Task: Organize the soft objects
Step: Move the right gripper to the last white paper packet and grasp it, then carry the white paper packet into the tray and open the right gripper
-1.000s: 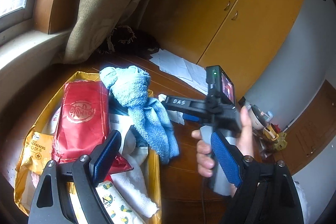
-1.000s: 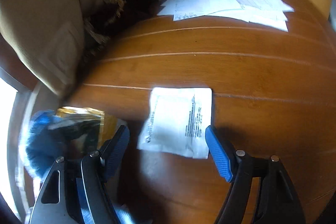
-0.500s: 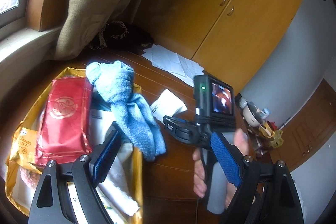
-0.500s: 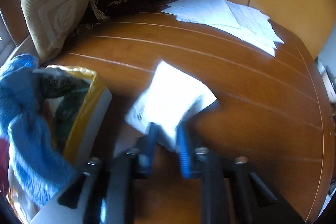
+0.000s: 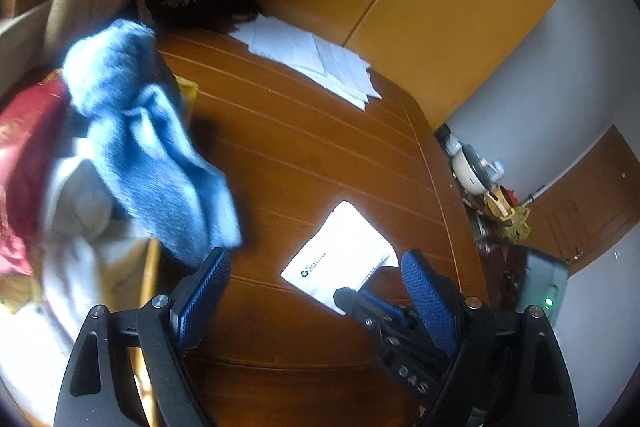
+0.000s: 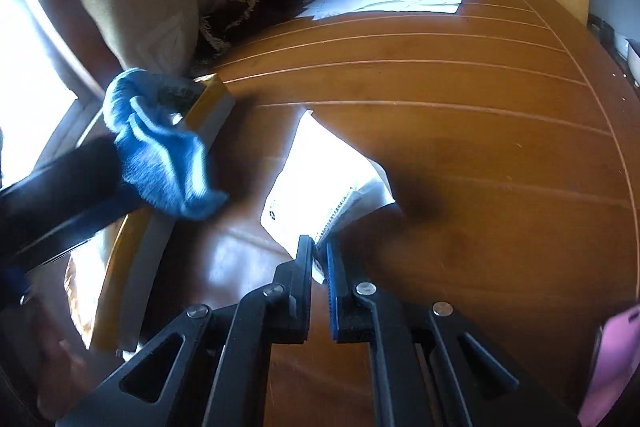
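Moved since earlier: white packet (image 6: 320, 179), flat on the tabletop (image 6: 460, 131) a second ago, now has its near corner pinched and lifted by the right hand-held gripper (image 6: 319, 259), whose jaws have just closed on it.
Right hand-held gripper: clamped on the packet's corner.
Left hand-held gripper (image 5: 316, 291): jaws wide apart, holding nothing.
Yellow box (image 6: 212, 99): at the tabletop's left edge; contains a red bag (image 5: 24, 155) and white cloth (image 5: 76, 267), blurred.
Blue towel (image 5: 152, 155): draped over the box's rim, hanging onto the tabletop.
Loose papers (image 5: 316, 59): far end of the tabletop.
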A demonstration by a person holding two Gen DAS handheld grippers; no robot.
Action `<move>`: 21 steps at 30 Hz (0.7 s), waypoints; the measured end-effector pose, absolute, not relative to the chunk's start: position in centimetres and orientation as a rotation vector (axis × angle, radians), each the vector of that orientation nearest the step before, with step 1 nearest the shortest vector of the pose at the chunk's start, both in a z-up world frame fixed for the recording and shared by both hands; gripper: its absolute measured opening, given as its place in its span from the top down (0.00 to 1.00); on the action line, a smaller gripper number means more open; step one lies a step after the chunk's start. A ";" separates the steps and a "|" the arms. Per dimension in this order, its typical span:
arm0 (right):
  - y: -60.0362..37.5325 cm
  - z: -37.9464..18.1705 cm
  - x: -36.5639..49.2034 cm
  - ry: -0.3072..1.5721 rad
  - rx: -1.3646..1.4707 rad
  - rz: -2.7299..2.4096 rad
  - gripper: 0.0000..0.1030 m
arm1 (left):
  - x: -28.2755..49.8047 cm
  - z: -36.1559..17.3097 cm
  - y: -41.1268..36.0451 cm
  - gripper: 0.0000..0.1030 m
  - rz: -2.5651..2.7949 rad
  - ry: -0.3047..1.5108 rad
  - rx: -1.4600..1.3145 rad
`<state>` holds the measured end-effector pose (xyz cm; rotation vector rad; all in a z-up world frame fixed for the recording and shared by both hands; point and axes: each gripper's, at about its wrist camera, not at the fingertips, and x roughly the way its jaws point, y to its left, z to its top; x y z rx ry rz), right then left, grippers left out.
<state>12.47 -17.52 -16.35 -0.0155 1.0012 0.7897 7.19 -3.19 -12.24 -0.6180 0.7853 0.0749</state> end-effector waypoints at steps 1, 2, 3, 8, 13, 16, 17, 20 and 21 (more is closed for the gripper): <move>-18.1 -16.4 12.2 1.003 -0.004 0.800 0.94 | 7.6 -12.5 -3.6 0.13 0.066 0.798 -0.611; -18.6 -16.5 12.1 1.004 0.006 0.814 0.94 | 7.9 -12.7 -4.0 0.13 0.059 0.808 -0.600; -18.9 -16.6 11.8 1.004 0.014 0.835 0.94 | 8.2 -12.9 -4.3 0.13 0.052 0.809 -0.590; -19.5 -17.2 10.9 1.018 0.033 0.883 0.94 | 10.7 -14.9 -5.0 0.14 0.004 0.884 -0.630; -20.2 -17.4 10.7 1.018 0.060 0.935 0.94 | 12.3 -17.0 -6.0 0.40 -0.029 0.952 -0.620; -20.5 -17.5 10.8 1.030 0.067 0.946 0.94 | 11.5 -16.7 -6.9 0.54 -0.018 0.931 -0.585; -20.5 -17.5 10.7 1.027 0.066 0.946 0.94 | 11.3 -16.6 -7.1 0.56 -0.008 0.923 -0.576; -20.9 -17.4 10.7 1.017 0.072 0.953 0.94 | 10.2 -16.2 -6.9 0.57 -0.006 0.895 -0.607; -20.8 -17.2 10.7 1.017 0.081 0.965 0.94 | 9.8 -15.9 -6.7 0.57 0.001 0.880 -0.624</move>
